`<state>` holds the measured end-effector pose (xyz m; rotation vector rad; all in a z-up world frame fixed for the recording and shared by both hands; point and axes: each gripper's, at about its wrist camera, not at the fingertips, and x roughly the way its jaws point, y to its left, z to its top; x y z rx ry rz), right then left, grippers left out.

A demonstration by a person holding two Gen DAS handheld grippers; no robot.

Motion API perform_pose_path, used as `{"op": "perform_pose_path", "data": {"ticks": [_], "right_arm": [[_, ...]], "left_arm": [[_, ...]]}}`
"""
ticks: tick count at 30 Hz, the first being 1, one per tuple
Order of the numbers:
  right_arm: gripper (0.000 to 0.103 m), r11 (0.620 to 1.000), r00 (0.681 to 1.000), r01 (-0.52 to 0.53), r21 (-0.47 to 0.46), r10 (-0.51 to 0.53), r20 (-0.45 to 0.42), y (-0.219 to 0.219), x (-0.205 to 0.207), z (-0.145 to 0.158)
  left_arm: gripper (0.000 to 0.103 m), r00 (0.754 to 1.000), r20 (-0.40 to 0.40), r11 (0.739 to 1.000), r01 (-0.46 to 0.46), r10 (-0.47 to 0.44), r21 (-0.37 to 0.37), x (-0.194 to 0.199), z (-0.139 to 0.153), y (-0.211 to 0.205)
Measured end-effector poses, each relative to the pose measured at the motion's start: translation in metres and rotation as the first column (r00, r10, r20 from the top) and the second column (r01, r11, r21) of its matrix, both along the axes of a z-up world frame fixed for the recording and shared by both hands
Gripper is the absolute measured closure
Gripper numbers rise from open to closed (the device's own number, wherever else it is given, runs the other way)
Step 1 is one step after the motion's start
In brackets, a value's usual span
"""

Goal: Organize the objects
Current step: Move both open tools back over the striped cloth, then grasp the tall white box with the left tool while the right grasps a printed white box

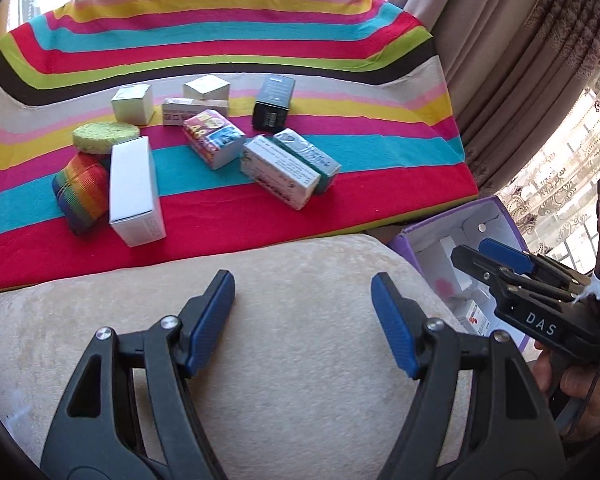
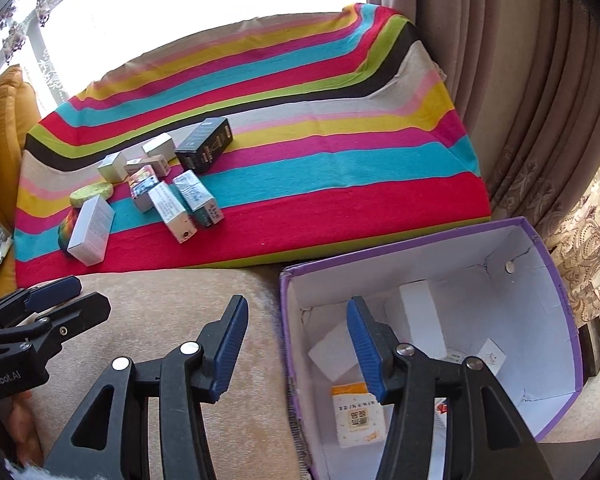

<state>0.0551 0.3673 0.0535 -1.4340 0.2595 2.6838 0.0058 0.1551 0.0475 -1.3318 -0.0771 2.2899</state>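
Several small boxes lie on a striped blanket (image 1: 260,60): a tall white box (image 1: 134,192), a colourful box (image 1: 214,138), a white-green box (image 1: 278,172), a teal box (image 1: 308,152), a black box (image 1: 272,102), plus a green round sponge (image 1: 106,136) and a rainbow pouch (image 1: 82,194). A purple box with white inside (image 2: 540,320) holds several small packs (image 2: 358,414). My left gripper (image 1: 302,300) is open and empty over a beige cushion (image 1: 300,380). My right gripper (image 2: 296,340) is open and empty over the purple box's left wall; it also shows in the left wrist view (image 1: 476,254).
Curtains (image 1: 520,60) hang at the right behind the purple box (image 1: 492,220). A yellow cushion (image 2: 0,140) stands at the far left of the blanket (image 2: 300,140). The beige cushion (image 2: 160,320) lies between me and the objects. The left gripper (image 2: 70,300) shows at left.
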Motion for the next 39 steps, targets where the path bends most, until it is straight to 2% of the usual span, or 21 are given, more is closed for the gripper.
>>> {"op": "perform_pose_path", "data": {"ticks": [12,25,31,36,38,39], "right_arm": [[0.05,0.989,0.988,-0.15,0.007,0.15,0.019,-0.066,-0.031,-0.003],[0.047,0.97,0.969,-0.242,0.023,0.24,0.053,-0.094,-0.074,-0.015],[0.047,0.962,0.959,-0.274,-0.005,0.274,0.079,-0.104,-0.094,-0.025],[0.047,0.957,0.951,-0.288,-0.041,0.291,0.105,-0.107,-0.108,-0.034],[0.047,0.956,0.949,-0.288,-0.055,0.293,0.113,-0.106,-0.113,-0.037],[0.047,0.954,0.948,-0.291,-0.066,0.297,0.117,-0.106,-0.116,-0.039]], "left_arm": [[0.029,0.988,0.044,0.989,-0.148,0.148,0.0,-0.026,-0.008,-0.056],[0.032,0.964,0.102,0.969,-0.242,0.246,-0.051,-0.077,-0.024,-0.077],[0.036,0.959,0.12,0.965,-0.249,0.257,-0.079,-0.099,-0.033,-0.075],[0.044,0.958,0.128,0.965,-0.244,0.255,-0.097,-0.112,-0.041,-0.07],[0.056,0.959,0.131,0.966,-0.237,0.25,-0.104,-0.116,-0.045,-0.069],[0.057,0.96,0.133,0.966,-0.233,0.247,-0.107,-0.118,-0.047,-0.068]]}}
